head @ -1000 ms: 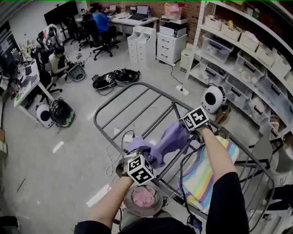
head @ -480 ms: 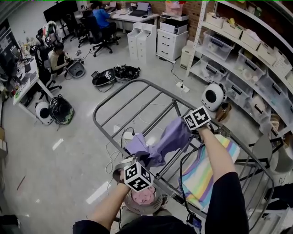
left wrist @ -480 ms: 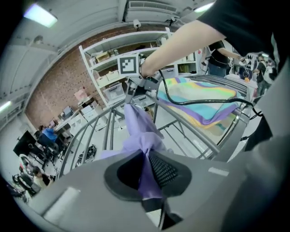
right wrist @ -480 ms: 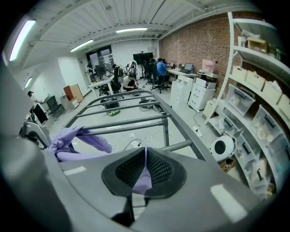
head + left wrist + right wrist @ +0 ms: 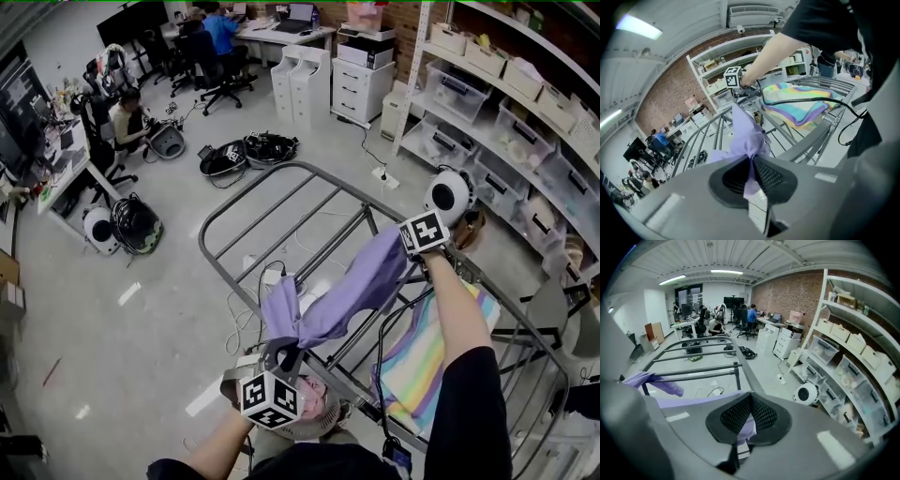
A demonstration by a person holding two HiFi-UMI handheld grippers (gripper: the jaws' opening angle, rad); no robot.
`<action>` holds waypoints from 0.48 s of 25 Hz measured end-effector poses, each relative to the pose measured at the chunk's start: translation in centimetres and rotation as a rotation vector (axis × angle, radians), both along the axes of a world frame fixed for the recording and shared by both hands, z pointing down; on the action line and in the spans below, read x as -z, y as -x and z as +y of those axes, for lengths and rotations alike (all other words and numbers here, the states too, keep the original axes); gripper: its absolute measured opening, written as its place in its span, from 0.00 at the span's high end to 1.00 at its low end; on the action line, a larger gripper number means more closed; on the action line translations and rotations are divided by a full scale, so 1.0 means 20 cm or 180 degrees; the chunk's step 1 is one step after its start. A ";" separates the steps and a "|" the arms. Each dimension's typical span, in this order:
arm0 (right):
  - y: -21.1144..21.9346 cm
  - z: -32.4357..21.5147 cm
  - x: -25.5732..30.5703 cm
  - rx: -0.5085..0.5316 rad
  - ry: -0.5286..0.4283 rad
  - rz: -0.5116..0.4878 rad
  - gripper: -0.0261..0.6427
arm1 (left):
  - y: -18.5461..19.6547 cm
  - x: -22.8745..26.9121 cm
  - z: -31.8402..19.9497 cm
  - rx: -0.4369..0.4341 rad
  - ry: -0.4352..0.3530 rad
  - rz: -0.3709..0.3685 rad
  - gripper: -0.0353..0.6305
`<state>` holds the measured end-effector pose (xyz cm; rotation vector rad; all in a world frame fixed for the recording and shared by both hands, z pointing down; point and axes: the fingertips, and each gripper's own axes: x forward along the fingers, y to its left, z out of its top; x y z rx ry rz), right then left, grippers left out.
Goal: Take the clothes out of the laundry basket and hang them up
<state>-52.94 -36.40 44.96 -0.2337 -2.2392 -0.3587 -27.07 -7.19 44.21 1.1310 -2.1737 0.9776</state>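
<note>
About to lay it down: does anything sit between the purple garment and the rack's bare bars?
Nothing visible. The purple garment hangs stretched over bare rack bars; the striped towel covers only bars farther right.

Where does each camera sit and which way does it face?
Head view: on the head, looking steeply down at drying rack and lavender garment; left gripper, right gripper, forearms show.
Left gripper view: rides it, facing right forearm and striped towel; its jaws, just closing, pinch the garment.
Right gripper view: rides it, facing across the rack toward desks; jaws likewise.
All share garment and rack.
</note>
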 end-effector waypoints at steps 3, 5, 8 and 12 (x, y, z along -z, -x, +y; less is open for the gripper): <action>0.01 0.00 -0.04 -0.0073 0.0021 0.0011 0.95 | -0.05 0.00 0.03 0.0020 0.0015 -0.0019 0.91; 0.01 0.01 -0.06 -0.0101 0.0031 0.0036 0.95 | -0.06 -0.01 0.03 0.0004 0.0067 -0.0051 0.91; 0.00 0.03 -0.07 -0.0159 -0.0055 0.0026 0.94 | -0.08 -0.02 0.02 -0.0050 0.0115 -0.0066 0.91; -0.06 0.04 -0.04 -0.0266 0.0019 0.0023 0.89 | -0.14 -0.07 -0.01 -0.0188 0.0194 -0.0002 0.91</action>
